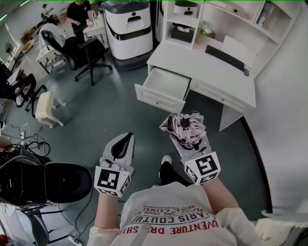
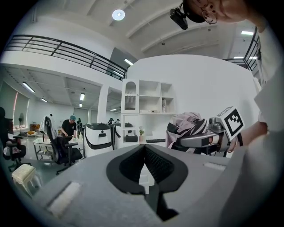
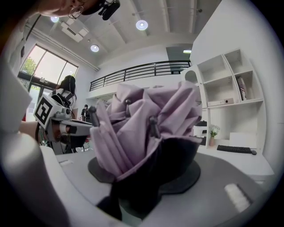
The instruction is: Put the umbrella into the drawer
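Observation:
A folded lilac umbrella [image 1: 185, 126] with dark trim sits bunched between the jaws of my right gripper [image 1: 186, 137], which is shut on it. In the right gripper view the umbrella [image 3: 146, 115] fills the space over the pads and hides the fingertips. My left gripper [image 1: 128, 137] hangs beside it at the left, its tips together and nothing held. In the left gripper view its tips [image 2: 144, 147] meet, and the umbrella [image 2: 191, 124] shows at the right. The white desk's drawer [image 1: 166, 82] stands pulled out ahead of both grippers, and its inside looks bare.
The white desk [image 1: 202, 67] carries a keyboard [image 1: 226, 57] and shelves behind. A white wheeled machine [image 1: 127, 29] stands left of the desk. An office chair [image 1: 89, 53], a beige stool [image 1: 45, 108] and a person [image 1: 79, 14] are further left.

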`<state>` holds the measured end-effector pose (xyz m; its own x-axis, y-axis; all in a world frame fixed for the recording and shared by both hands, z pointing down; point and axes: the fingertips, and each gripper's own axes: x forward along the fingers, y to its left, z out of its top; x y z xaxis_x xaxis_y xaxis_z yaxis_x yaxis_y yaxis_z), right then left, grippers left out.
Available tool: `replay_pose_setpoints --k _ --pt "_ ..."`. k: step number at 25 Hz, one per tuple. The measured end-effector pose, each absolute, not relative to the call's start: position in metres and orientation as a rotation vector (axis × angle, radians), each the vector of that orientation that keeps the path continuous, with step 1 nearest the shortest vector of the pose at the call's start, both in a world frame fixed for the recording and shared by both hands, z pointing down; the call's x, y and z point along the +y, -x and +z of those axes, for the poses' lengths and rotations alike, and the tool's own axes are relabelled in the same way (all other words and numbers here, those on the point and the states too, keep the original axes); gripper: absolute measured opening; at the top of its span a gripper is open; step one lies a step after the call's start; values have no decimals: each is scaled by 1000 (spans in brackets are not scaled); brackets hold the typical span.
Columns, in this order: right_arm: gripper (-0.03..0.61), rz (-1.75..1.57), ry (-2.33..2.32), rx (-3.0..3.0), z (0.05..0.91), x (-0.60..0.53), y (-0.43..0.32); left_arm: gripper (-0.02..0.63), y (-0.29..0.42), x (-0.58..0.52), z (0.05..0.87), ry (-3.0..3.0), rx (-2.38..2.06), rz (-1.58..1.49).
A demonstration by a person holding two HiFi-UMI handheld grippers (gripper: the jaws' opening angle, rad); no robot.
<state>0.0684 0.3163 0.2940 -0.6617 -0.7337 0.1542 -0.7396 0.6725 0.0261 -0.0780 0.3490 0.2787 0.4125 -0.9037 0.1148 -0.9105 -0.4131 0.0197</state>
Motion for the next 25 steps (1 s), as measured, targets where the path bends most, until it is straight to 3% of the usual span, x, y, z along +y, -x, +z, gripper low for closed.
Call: replay_pose_setpoints --k 13,25 --pt "223 66 -1092 -2770 314 120 -34 5 106 165 296 -2487 -1740 160" --pt "224 81 -1085 -2757 325 -42 -53 5 76 -7 297 -2552 -1679 143"
